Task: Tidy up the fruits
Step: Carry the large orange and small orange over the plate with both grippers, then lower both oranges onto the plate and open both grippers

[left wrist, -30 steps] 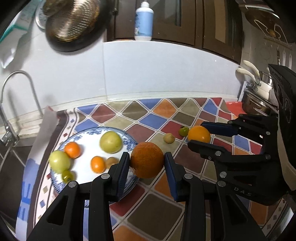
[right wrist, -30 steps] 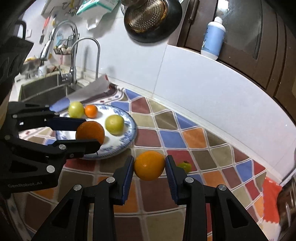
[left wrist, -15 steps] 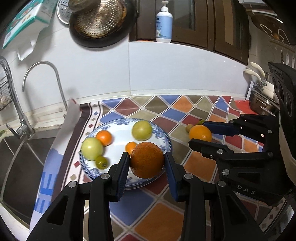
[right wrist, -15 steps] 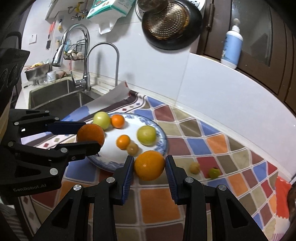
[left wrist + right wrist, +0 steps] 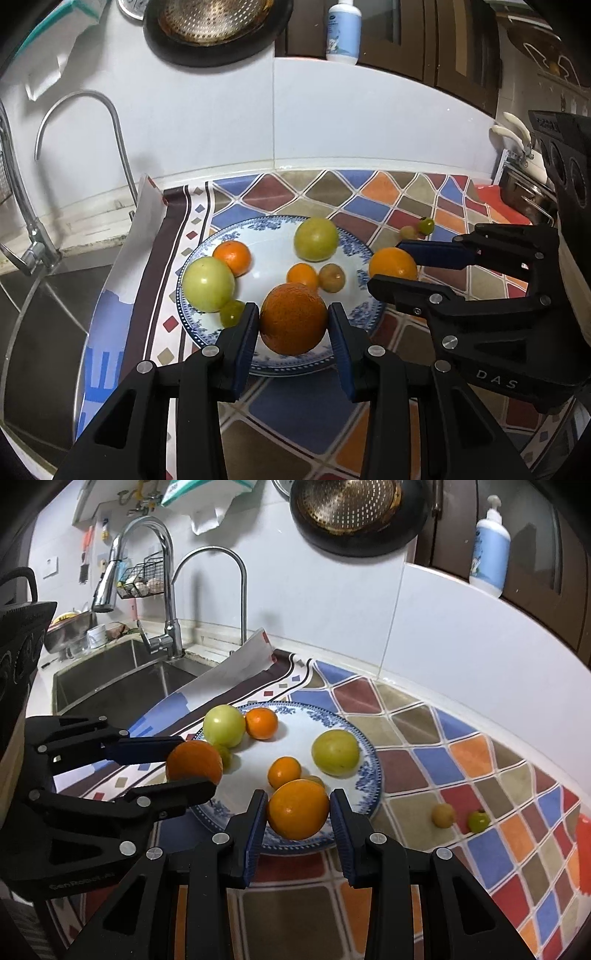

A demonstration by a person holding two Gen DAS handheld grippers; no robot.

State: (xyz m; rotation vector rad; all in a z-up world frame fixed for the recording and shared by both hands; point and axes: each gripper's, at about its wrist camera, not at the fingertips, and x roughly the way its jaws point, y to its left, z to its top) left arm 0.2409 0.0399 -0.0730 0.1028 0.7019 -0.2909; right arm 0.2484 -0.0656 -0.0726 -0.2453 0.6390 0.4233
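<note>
Slid over from the bare patterned mat to the plate [image 5: 354,251] since a second back, both tongs together, plate now right under the tips instead of off to the side.

Going left to right: sink [image 5: 110,679] way off past the left tongs, not part of this. Left tongs [image 5: 293,325] clenched on the dark orange [image 5: 293,317], pads pressing both sides, fruit hanging over the near rim of the plate. Just ahead of those tips: green tomato [image 5: 208,283] to the front-left with a little green fruit [image 5: 232,313] tucked beside it, a tangerine [image 5: 232,257] behind that, then a small tangerine [image 5: 302,275] and a brownish little fruit [image 5: 331,277] dead ahead, and another green tomato [image 5: 316,239] further out front. Pretty crowded already.

Right tongs [image 5: 298,810] gripping the bright orange [image 5: 298,808] the same way, squeezed snug, parked over the near-right edge of the plate. Still loose on the mat, off to the right of those tips and well apart from the plate: a yellowish small fruit [image 5: 443,815] and a small green one [image 5: 478,821].

Key bit for the drop, imo: open white plate lies straight ahead and below both pairs of tips, so just a short lower and release. Round fruit, so no long axis to fuss over. Roughly equal distance for both; left one closer to the crowded side, so more risk of bumping neighbours and setting things rolling. Right tongs nearer the two stragglers for afterwards.
</note>
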